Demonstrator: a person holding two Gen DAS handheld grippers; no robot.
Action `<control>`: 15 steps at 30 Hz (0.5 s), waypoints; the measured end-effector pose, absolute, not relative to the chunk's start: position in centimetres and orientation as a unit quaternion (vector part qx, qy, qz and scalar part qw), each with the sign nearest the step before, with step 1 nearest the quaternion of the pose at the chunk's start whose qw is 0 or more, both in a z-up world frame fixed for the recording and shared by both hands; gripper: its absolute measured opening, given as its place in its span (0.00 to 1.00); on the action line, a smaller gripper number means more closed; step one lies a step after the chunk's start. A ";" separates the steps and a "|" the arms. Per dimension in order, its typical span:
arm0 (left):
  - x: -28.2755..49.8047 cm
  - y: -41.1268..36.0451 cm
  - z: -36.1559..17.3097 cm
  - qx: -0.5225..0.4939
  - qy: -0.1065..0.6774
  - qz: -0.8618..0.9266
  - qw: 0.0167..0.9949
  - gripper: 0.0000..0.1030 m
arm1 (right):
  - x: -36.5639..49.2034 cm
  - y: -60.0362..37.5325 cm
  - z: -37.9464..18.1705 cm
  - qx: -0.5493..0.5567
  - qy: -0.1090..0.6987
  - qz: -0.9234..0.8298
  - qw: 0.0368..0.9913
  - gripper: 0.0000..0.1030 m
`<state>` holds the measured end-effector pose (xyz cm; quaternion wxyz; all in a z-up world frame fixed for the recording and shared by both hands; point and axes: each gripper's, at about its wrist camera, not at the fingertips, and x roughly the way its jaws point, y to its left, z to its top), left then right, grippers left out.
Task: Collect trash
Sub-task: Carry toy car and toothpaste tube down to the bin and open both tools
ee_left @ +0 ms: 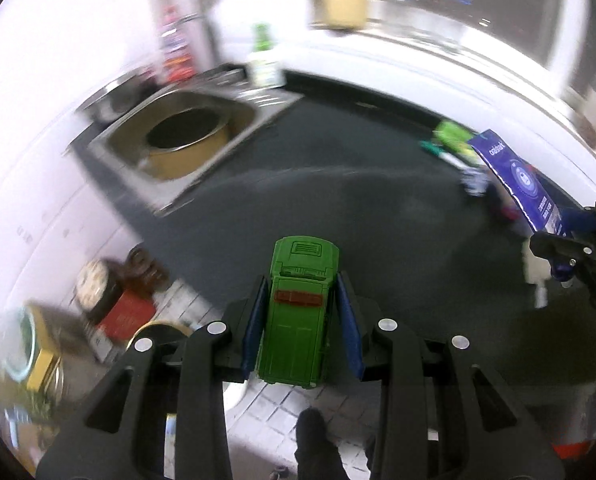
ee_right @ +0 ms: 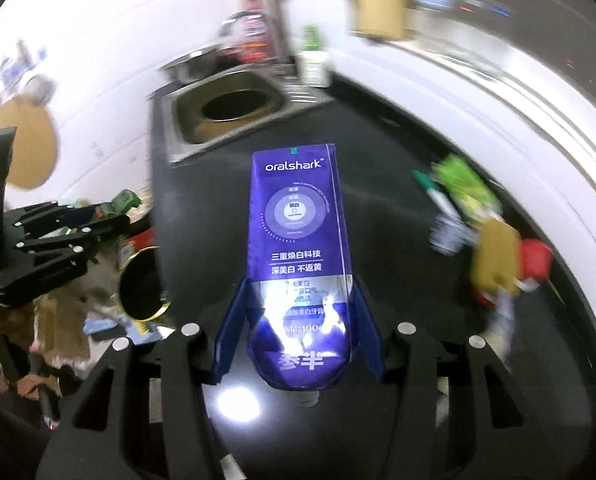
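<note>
Both grippers carry a load above a dark countertop [ee_left: 338, 168]. The left gripper [ee_left: 302, 316] has its two blue-padded fingers closed against the flanks of a green toy vehicle [ee_left: 300, 312], which points forward along the fingers, its nose over the near edge of the counter. The right gripper [ee_right: 300, 320] is clamped on the lower end of a purple toothpaste tube [ee_right: 300, 240], cap end toward the camera, flat tail rising toward the sink [ee_right: 225, 112] set in the counter's far left corner. A round dark opening, probably a bin or pot [ee_right: 233, 110], sits in that sink and is judged the likely drop point, though the blur leaves this uncertain. More litter, a green wrapper [ee_right: 464, 188] and yellow and red pieces [ee_right: 498, 260], lies along the counter's right edge. Risks from here: the tube is soft and held low, so a quick swing could bend it or let it slide through the pads; the toy is held only across its smooth sides and could twist out and drop to the tiled floor; the two grippers are near each other and could collide on converging paths. Legible print on the tube: "oralshark", "三重焕白科技", "深美白 不返黄", and a partly glared "100"; smaller lines are unreadable.
</note>
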<state>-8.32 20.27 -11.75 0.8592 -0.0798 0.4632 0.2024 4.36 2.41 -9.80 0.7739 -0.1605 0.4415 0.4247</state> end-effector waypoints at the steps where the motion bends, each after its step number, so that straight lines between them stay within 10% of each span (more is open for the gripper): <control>1: -9.3 21.3 -11.8 -0.085 0.463 0.215 0.856 0.33 | 3.8 3.9 -9.9 -0.164 0.441 0.436 0.767 0.49; 15: -26.8 35.0 -18.3 -0.206 0.448 0.350 0.796 0.33 | -10.2 27.3 -14.8 -0.218 0.466 0.588 0.624 0.49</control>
